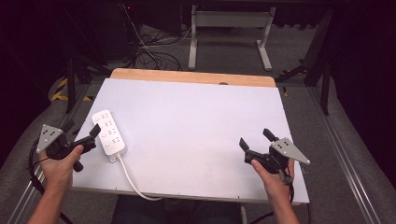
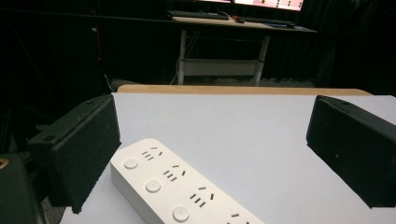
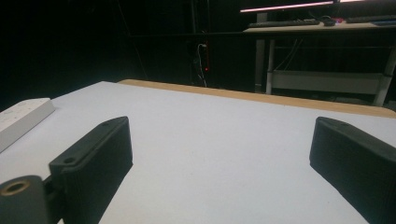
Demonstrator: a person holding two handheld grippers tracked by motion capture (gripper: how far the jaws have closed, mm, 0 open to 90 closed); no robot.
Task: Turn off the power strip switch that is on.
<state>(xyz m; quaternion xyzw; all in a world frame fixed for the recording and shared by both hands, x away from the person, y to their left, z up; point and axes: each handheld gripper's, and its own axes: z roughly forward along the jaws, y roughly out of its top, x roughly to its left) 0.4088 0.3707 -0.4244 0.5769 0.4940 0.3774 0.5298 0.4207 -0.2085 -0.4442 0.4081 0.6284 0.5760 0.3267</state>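
A white power strip [image 1: 109, 132] lies on the left part of the white table [image 1: 196, 126], and its cord [image 1: 133, 182] runs off the near edge. The left gripper [image 1: 84, 133] is just beside the strip, with its jaws wide apart and nothing between them. The right gripper [image 1: 254, 139] is well apart from it, over the near right part of the table, also wide open and empty.
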